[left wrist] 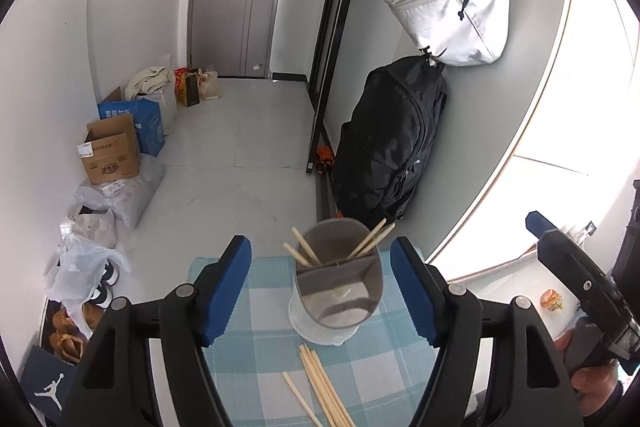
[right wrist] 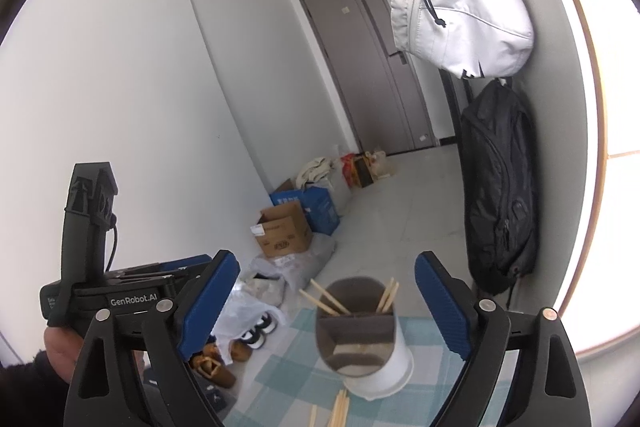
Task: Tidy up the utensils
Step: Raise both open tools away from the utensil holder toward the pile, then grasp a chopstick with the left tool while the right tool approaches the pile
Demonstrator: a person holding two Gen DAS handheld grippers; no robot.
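A grey divided utensil holder (left wrist: 340, 291) on a white base stands on a blue-checked cloth (left wrist: 260, 347). Several wooden chopsticks (left wrist: 306, 251) lean in its rear compartments; the front compartment looks bare. More loose chopsticks (left wrist: 324, 387) lie on the cloth in front of it. My left gripper (left wrist: 320, 245) is open, its blue pads on either side of the holder and apart from it. In the right wrist view the holder (right wrist: 360, 339) sits ahead of my right gripper (right wrist: 327, 257), which is open wide with nothing held. Loose chopsticks (right wrist: 340, 411) show at the bottom edge.
A black backpack (left wrist: 392, 147) and a white bag (left wrist: 452, 3) hang on the wall to the right. Cardboard boxes (left wrist: 112, 155), plastic bags and shoes (left wrist: 100, 287) line the floor on the left. A hand (left wrist: 592, 379) holds the other gripper at the right edge.
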